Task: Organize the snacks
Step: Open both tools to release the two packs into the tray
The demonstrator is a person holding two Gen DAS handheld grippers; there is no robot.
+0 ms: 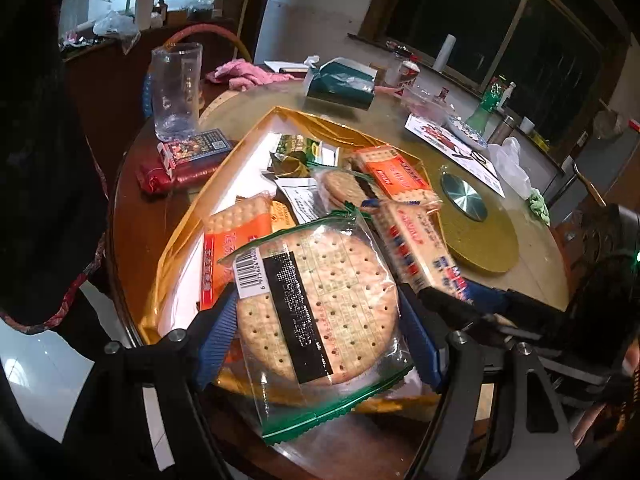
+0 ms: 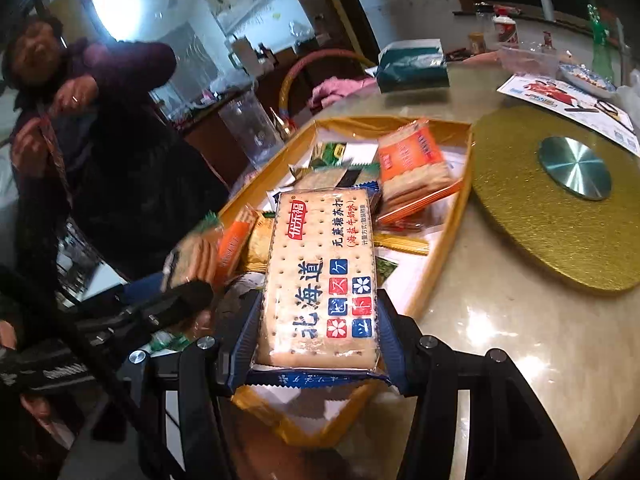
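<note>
My left gripper (image 1: pixel 316 336) is shut on a round cracker pack (image 1: pixel 316 304) with green-edged clear wrap, held above the near end of the gold tray (image 1: pixel 176 240). My right gripper (image 2: pixel 316 332) is shut on a rectangular cracker pack with blue print (image 2: pixel 320 276), held over the same gold tray (image 2: pixel 448 248). That pack (image 1: pixel 420 244) also shows at the right of the left wrist view. Inside the tray lie orange cracker packs (image 1: pixel 392 176) (image 2: pixel 416 164), green sachets (image 1: pixel 296 152) and other wrappers. The left gripper's round pack (image 2: pixel 196 256) appears blurred at the left of the right wrist view.
A gold turntable (image 2: pixel 560 208) with a metal hub sits right of the tray. A clear glass (image 1: pixel 176 88), a red packet (image 1: pixel 176 168), a green tissue box (image 1: pixel 340 84), a pink cloth (image 1: pixel 244 72) and bottles (image 1: pixel 488 108) crowd the round table. A person (image 2: pixel 100 128) stands at its far side.
</note>
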